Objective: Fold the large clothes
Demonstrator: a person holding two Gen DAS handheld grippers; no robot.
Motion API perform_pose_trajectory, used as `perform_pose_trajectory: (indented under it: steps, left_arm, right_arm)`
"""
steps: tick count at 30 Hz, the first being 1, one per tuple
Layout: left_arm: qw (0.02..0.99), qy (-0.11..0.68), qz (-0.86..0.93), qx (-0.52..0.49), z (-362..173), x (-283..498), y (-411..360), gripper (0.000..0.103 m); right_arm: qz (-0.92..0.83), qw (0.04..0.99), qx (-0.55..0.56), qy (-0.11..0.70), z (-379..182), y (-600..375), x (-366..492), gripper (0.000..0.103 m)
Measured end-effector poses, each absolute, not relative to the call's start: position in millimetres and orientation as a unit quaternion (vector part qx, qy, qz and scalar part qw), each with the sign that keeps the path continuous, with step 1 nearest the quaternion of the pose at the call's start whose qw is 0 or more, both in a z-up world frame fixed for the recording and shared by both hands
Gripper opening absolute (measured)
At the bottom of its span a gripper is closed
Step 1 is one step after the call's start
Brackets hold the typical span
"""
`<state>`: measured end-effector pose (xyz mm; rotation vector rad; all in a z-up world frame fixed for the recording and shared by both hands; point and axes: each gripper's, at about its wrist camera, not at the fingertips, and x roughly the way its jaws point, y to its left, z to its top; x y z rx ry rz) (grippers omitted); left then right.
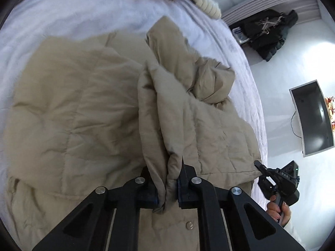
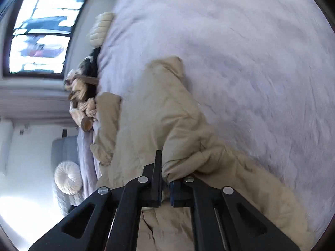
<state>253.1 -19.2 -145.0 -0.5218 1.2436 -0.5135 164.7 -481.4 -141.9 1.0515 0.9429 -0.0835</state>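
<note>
In the left wrist view, the left gripper [image 1: 167,185] sits at bottom center, clenched on a bunched fold of the beige quilted coat [image 1: 73,108]. The coat spreads from the fingers up through the frame's middle, a sleeve [image 1: 167,41] reaching toward upper center. The bed [image 1: 62,16] shows bare lavender cover along the top and left; its edge curves down the right side. The right gripper [image 1: 272,179] appears at lower right beside the coat's hem. In the right wrist view, that gripper [image 2: 166,179] pinches coat fabric [image 2: 167,108] at bottom center, with open bedcover [image 2: 251,41] filling the upper right.
</note>
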Motion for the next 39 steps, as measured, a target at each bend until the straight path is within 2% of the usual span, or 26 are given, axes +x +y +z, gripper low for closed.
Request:
perform_pose_trajectory:
  steps: [3,9,12,17,22,25,27,32,39]
  left_arm:
    - [0.745,0.584,-0.223,-0.233,-159.6,248.9,-12.7,0.013]
    - [0.747,0.595,-0.214,-0.206,-176.6,255.1,-12.0,0.017]
    - [0.76,0.591,-0.2,-0.183,-164.3,253.1,-1.2,0.023]
    - [0.799,0.575,-0.13,-0.119,-135.7,252.0,28.1,0.023]
    - [0.815,0.541,-0.159,-0.134,-106.8,252.4,25.5,0.023]
    - [0.817,0.532,-0.184,-0.125,-103.4,258.0,-6.2,0.023]
    - [0.819,0.536,-0.174,-0.107,-114.6,264.6,-23.5,0.023]
    - [0.812,0.563,-0.127,-0.091,-162.3,278.7,-35.6,0.023]
    - [0.813,0.564,-0.126,-0.074,-166.8,278.4,-36.4,0.023]
  right_arm:
    - [-0.035,0.772,0.439,0.459,-144.7,-474.3,162.6,0.005]
    - [-0.047,0.763,0.436,0.475,-178.7,-471.5,159.2,0.005]
    - [-0.049,0.763,0.436,0.475,-177.7,-470.6,162.5,0.005]
    - [-0.051,0.762,0.437,0.474,-176.7,-469.5,164.3,0.005]
    - [-0.049,0.756,0.429,0.492,-162.7,-466.4,155.3,0.01]
    - [-0.038,0.761,0.406,0.505,-140.8,-461.6,143.3,0.028]
    - [-0.03,0.775,0.389,0.496,-121.8,-460.3,135.8,0.053]
    - [-0.048,0.804,0.391,0.446,-88.5,-494.5,148.9,0.055]
    - [-0.017,0.697,0.586,0.412,-169.6,-557.0,214.6,0.055]
